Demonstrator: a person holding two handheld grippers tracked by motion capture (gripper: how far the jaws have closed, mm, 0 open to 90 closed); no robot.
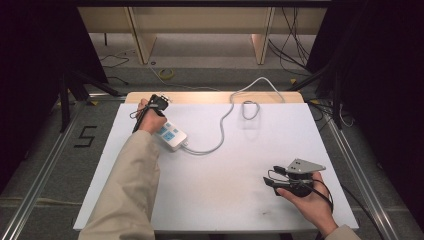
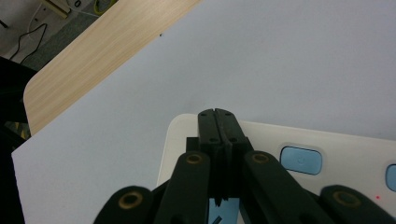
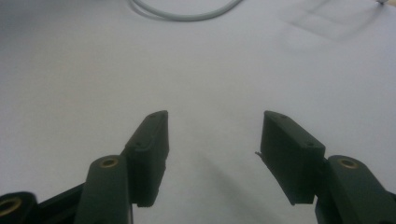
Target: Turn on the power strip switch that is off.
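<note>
A white power strip with blue buttons lies at the left back of the white board, and its grey-white cable curves away to the back. My left gripper is shut, its jaws pressed together over the strip's end. In the left gripper view the closed gripper tip rests above the white power strip, beside a blue button. My right gripper lies at the front right, jaws open over bare board. The right gripper view shows the open gripper holding nothing, with the cable far ahead.
The white board covers a wooden table whose edge shows at the back. A loop of cable lies at the back centre. Metal rails run along both sides of the table. Wooden shelving legs stand behind.
</note>
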